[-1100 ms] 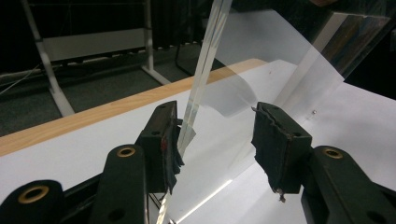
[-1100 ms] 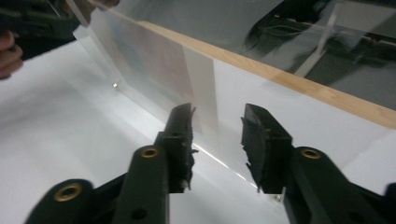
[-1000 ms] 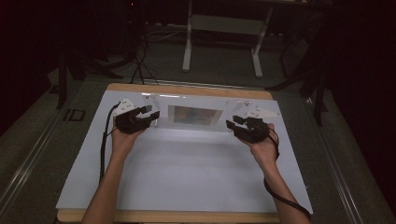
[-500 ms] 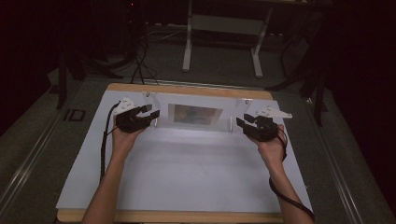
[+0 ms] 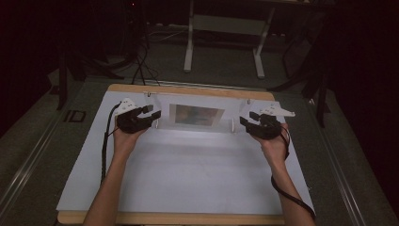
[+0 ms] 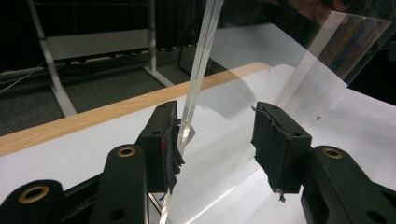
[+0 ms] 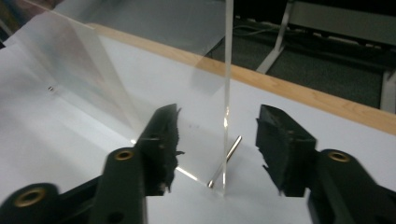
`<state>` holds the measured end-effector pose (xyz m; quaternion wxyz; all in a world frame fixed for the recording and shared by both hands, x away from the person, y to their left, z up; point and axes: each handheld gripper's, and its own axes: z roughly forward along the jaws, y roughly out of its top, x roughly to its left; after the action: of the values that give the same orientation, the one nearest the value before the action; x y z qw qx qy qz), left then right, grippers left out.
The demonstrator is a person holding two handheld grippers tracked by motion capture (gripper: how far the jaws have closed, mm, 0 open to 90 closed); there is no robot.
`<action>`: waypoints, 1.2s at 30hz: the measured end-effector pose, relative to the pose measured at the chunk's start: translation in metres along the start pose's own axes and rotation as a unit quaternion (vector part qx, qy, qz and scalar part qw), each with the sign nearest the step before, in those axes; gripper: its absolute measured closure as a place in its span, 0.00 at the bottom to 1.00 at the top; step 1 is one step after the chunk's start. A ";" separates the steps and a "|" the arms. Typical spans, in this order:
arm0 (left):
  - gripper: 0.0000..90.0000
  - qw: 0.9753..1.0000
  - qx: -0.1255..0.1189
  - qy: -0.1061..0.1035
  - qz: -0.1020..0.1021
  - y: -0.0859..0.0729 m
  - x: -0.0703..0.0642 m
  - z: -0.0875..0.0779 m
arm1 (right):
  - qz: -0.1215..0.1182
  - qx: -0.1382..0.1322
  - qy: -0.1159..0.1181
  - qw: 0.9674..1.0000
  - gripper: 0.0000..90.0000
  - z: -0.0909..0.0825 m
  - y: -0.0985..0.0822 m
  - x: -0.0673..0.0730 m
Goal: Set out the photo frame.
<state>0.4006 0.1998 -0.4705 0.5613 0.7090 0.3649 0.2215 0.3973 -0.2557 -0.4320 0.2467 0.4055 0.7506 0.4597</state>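
Observation:
A clear acrylic picture stand [image 5: 195, 115] rises upright at the back of the white sheet [image 5: 188, 174]. My left gripper [image 5: 153, 114] is at its left end. In the left gripper view the upright pane's edge [image 6: 201, 56] presses the left pad [image 6: 170, 140], the slanted pane's edge meets the right pad [image 6: 275, 140], and the left gripper [image 6: 217, 135] is shut across them. My right gripper [image 5: 245, 120] is at the right end. Its jaws have just been opening. The pane edge [image 7: 227, 70] stands between the pads of the right gripper [image 7: 217, 140], free of both.
The sheet covers a wooden table whose bare rim [image 5: 188, 89] runs just behind the stand. A white metal frame [image 5: 190, 42] and cables [image 5: 139, 70] sit on the dark floor beyond. A thin metal pin [image 7: 229, 156] lies at the pane's foot.
The right hand has slid a little to the right along the sheet. The left hand and the stand have kept still.

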 end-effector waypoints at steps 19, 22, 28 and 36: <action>0.40 1.000 0.007 0.006 0.011 -0.008 0.000 0.016 | -0.039 -0.025 0.056 0.997 0.47 0.037 -0.014 0.001; 0.40 1.000 0.024 0.009 0.018 -0.012 0.001 0.022 | -0.024 -0.025 0.059 0.998 0.48 0.042 -0.020 -0.002; 0.43 0.999 0.035 0.026 0.027 -0.015 -0.001 0.033 | -0.020 -0.023 0.048 0.998 0.50 0.052 -0.027 -0.003; 0.43 0.998 0.050 0.038 0.014 -0.009 -0.002 0.036 | -0.013 -0.019 0.031 0.999 0.50 0.056 -0.022 -0.002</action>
<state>0.4231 0.1761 -0.4889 0.5077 0.7323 0.3868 0.2374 0.4316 -0.2352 -0.4772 0.2370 0.3764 0.7544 0.4827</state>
